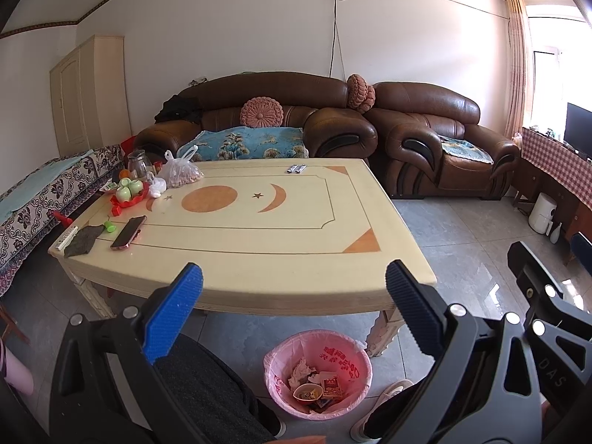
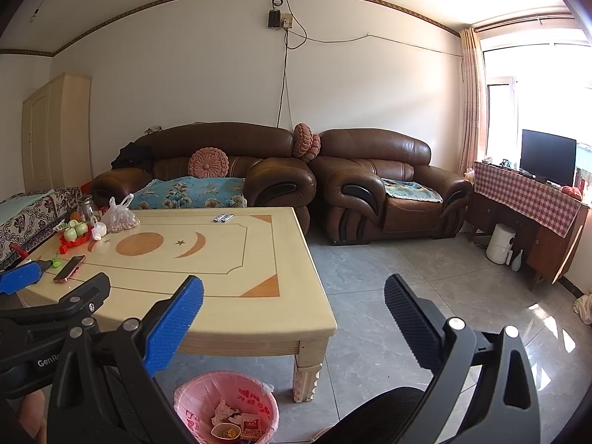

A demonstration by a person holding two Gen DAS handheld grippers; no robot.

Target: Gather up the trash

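Counter mostly clear; bin at lower center holds trash. We keep left gripper and right gripper fingers open, empty; looks nearly done.

The letters "DAS" are seen running down the black frame of the right gripper in the left wrist view. "GenRo", cut off by a finger, is printed in white on the left gripper in the right wrist view. Red characters are printed on the pink bin liner, too small to be read.
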